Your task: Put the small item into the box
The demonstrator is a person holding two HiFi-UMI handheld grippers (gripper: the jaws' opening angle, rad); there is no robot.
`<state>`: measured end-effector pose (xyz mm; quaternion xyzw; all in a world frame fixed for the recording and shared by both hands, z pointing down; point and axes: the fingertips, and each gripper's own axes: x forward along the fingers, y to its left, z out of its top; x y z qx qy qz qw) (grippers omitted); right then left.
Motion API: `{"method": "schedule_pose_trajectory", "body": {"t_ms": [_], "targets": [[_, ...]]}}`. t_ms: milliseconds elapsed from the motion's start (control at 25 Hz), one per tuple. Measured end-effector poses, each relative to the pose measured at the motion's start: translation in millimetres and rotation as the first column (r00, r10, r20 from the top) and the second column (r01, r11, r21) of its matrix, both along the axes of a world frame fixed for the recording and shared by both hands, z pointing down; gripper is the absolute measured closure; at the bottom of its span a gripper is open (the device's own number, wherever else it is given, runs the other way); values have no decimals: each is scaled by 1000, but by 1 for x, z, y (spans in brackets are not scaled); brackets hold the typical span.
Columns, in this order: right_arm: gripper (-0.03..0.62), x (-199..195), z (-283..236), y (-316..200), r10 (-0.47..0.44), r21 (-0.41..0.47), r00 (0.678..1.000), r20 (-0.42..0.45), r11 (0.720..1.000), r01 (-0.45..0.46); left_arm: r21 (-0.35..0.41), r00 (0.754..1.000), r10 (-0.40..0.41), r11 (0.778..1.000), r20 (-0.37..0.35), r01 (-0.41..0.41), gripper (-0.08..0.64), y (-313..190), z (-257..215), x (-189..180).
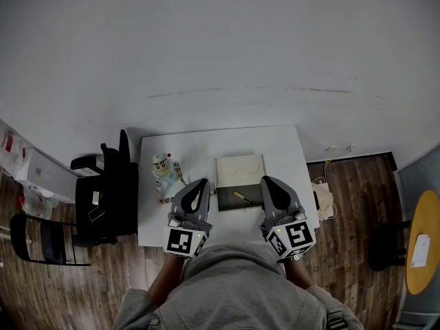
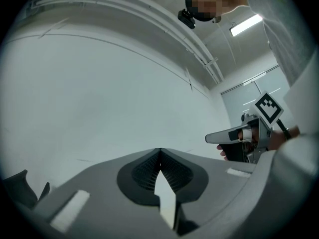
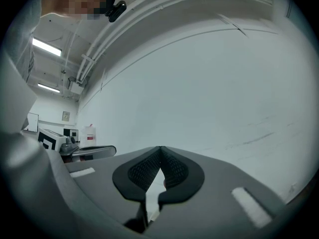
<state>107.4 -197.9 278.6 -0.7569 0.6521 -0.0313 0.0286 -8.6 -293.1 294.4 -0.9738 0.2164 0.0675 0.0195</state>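
On the small white table [image 1: 282,150] lies an open box [image 1: 239,181], its pale lid at the back and its dark tray at the front. A small yellow item [image 1: 241,197] rests in the dark tray. My left gripper [image 1: 199,185] hangs over the table's front left, just left of the box. My right gripper [image 1: 267,182] hangs by the box's right side. Both are shut with nothing between the jaws. The left gripper [image 2: 159,151] and right gripper [image 3: 160,148] both point up at a white wall, so neither gripper view shows the table.
A toy figure [image 1: 165,171] stands on the table's left part beside a pale round object [image 1: 195,170]. A black office chair [image 1: 103,198] and a folding chair [image 1: 40,240] stand to the left. A light bag [image 1: 324,201] lies on the floor at right, near a yellow round table [image 1: 421,249].
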Motion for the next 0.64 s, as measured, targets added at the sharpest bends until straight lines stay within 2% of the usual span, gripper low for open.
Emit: {"method": "schedule_pose_trajectory", "body": {"t_ms": [640], "targets": [[577, -2, 8, -4, -15, -35, 1000, -11, 999, 15, -21, 1000, 22, 1000, 2, -22, 557, 2, 11, 5]]}}
